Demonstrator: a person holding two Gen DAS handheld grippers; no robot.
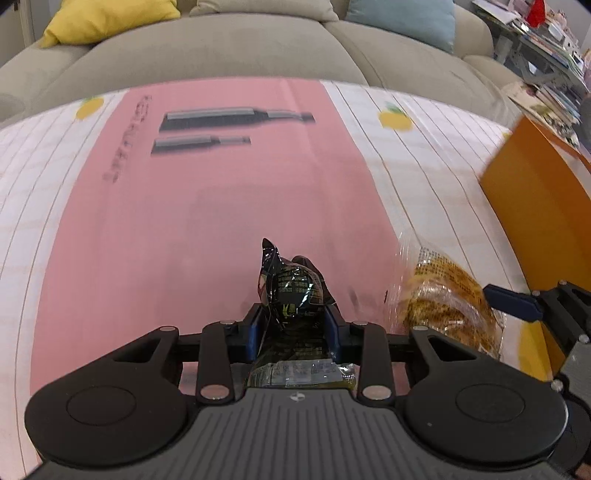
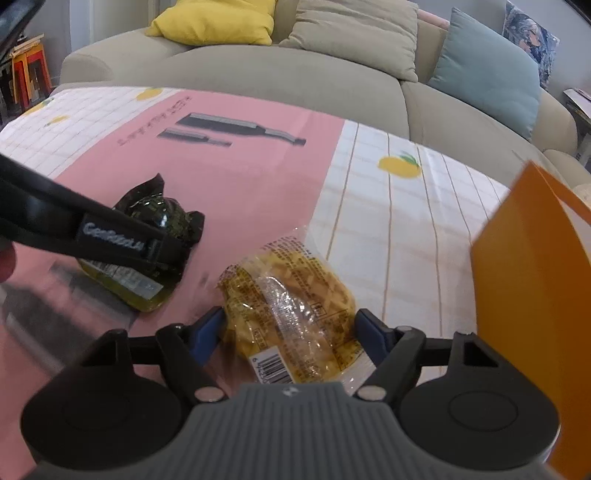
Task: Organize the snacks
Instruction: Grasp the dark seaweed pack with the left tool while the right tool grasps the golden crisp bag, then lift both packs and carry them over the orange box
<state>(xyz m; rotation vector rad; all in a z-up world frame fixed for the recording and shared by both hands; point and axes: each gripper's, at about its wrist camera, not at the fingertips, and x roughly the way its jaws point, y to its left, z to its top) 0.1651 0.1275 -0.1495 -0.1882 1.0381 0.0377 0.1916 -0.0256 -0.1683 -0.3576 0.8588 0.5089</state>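
My left claw point(image 1: 293, 315) is pinching the dark green snack packet point(image 1: 295, 295), blue pads pressed against both its sides, the packet's twisted top sticking up past the fingertips and its labelled end running back under the claw's body. The packet sits on the pink mat point(image 1: 207, 221) that covers the middle of the worktop point(image 1: 436, 177). Ahead of this claw, at the mat's far end, two dark bottle shapes are printed beside a line of lettering too blurred to read. To its right, just beside it, lies the yellow snack packet point(image 1: 450, 299), with a blue finger of my other claw touching its far edge. My right claw point(image 2: 290, 325) straddles that yellow snack packet point(image 2: 295, 306): clear wrapper, yellow pieces inside, a barcode at the end nearest me. The left pad looks to be against the wrapper; whether the right pad presses it or stands just off it I cannot tell. This packet lies across the mat's right border, partly on the white checked cloth with lemon prints. Left of this claw, near, is the dark green snack packet point(image 2: 155, 236), the black arm of my left claw laid across it. To the right of both claws stands an orange box point(image 2: 532, 266), its near wall upright on the cloth. Beyond the worktop's far edge runs a beige sofa point(image 2: 280, 81) carrying a yellow cushion point(image 2: 218, 18) and a pale blue cushion point(image 2: 491, 70).
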